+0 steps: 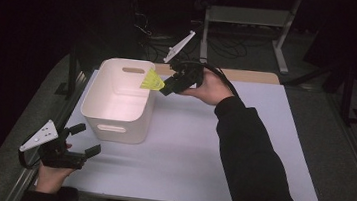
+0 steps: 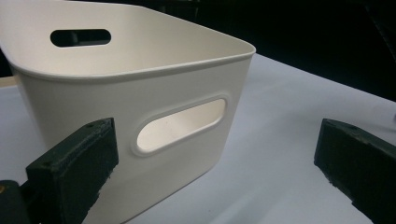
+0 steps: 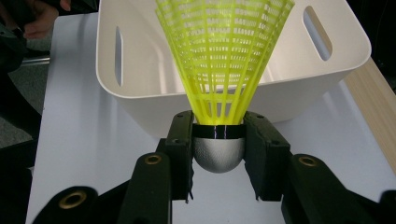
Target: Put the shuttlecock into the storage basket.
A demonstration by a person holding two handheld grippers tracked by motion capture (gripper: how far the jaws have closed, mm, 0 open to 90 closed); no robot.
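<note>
The yellow shuttlecock point(image 3: 223, 60) is sitting in the right tool point(image 3: 218, 140), pinched at its silver rounded cap with the black band, one jaw on each side, and the plastic skirt is fanning out away from the tool. In the high view the shuttlecock point(image 1: 152, 80) is hanging right over the far right rim of the white bin point(image 1: 97, 103), skirt pointing in toward the bin's inside, with the right tool point(image 1: 168, 87) reaching in from the right and the right hand point(image 1: 212, 88) wrapping around it. In the right gripper view the bin point(image 3: 140, 79) is lying just past the skirt, with a slot handle in each end wall. The bin is standing on the white worktop point(image 1: 241, 152), toward its left side. The left tool point(image 1: 89, 141) is resting low at the near left corner of the worktop, near the bin but apart from it, jaws spread wide and gripping nothing, with the left hand point(image 1: 53, 170) holding it from below. From the left gripper view, the bin point(image 2: 70, 93) is looming close, its near handle slot showing between the two spread jaws.
</note>
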